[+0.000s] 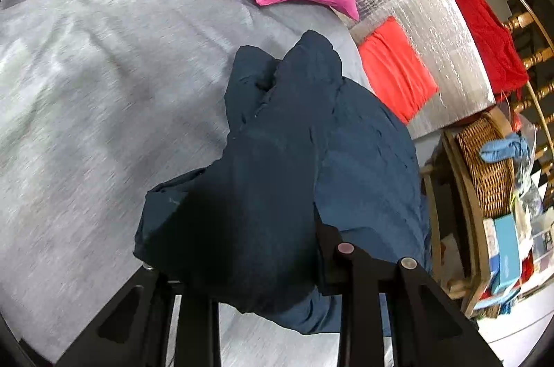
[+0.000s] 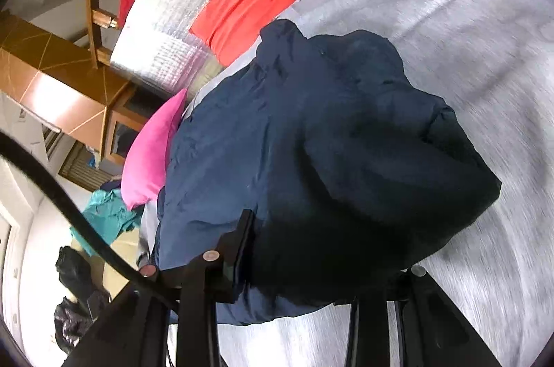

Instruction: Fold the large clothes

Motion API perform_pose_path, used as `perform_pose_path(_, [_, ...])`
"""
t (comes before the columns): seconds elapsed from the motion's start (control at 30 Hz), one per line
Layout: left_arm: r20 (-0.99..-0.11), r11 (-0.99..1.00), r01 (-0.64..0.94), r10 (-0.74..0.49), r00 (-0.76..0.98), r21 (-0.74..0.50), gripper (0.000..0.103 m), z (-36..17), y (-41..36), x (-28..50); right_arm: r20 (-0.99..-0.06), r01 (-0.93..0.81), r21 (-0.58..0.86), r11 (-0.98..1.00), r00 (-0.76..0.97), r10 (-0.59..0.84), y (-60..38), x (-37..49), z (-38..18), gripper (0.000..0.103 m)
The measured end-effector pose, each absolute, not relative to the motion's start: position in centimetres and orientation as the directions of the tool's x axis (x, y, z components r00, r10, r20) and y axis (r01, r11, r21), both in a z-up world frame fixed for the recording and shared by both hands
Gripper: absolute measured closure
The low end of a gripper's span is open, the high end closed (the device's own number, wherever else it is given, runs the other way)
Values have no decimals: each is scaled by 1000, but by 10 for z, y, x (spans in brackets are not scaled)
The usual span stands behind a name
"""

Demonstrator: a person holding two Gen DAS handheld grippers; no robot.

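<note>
While the navy garment (image 1: 287, 159) drapes over both tools above the grey sheet (image 1: 104, 72), the left gripper (image 1: 263, 266) and the right gripper (image 2: 311, 266) each pinch its bunched cloth, fingertips hidden in the folds.

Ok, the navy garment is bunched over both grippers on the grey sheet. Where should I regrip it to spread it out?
Probably the navy garment is best taken at its free peaked end, the part pointing toward the orange-red folded cloth. It stands clear of the grey sheet, so come from above and the far side. The rest is a bundle with no clear hem.
</note>
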State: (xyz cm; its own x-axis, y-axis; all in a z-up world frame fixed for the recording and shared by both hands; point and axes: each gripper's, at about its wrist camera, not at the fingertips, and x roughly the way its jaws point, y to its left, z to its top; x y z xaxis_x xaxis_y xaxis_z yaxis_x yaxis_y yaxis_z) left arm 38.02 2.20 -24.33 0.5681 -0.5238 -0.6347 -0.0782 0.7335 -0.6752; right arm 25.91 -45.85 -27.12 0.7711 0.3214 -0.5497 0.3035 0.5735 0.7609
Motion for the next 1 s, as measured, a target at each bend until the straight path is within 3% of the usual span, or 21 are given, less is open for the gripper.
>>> perform_pose_path(0.07, [-652,758,-61,-514,557,-649,71,-245,24,373,-564,304,754,583,755,335,-454,252,-275,67])
perform_pose_path(0.17, [-694,774,-59,-528,489,-631,52,-253,29,377,-587,312,752,581,717,375,-453,252,-282,64])
perform_pose_path(0.23, [-707,757,-96,-548,446,-647,34,-258,41,378,-599,333,765,552,684,417,-457,250,-281,50])
perform_pose_path(0.3, [-690,713,-127,-593,414,-689,33,-260,59,381,-615,352,760,546,661,430,-462,239,-275,36])
perform_pose_path(0.43, [-648,662,-142,-629,429,-736,33,-251,88,381,-574,327,791,517,690,441,-482,206,-253,31])
perform_pose_path(0.53, [-665,706,-140,-554,501,-694,29,-236,98,380,-584,356,751,556,751,308,-506,192,-234,21])
perform_pose_path(0.67, [-672,765,-63,-520,527,-641,28,-222,80,389,-623,399,726,560,727,290,-517,231,-239,20])
perform_pose_path(0.87, [-779,858,-21,-456,430,-514,25,-246,38,411,-699,417,658,626,648,303,-507,267,-274,17])
perform_pose_path(0.93, [-771,848,-41,-460,441,-529,23,-249,40,410,-708,408,633,658,650,278,-502,262,-272,33])
perform_pose_path(1.0, [-761,845,-46,-455,463,-533,24,-244,42,413,-698,381,605,700,676,236,-496,260,-260,42])
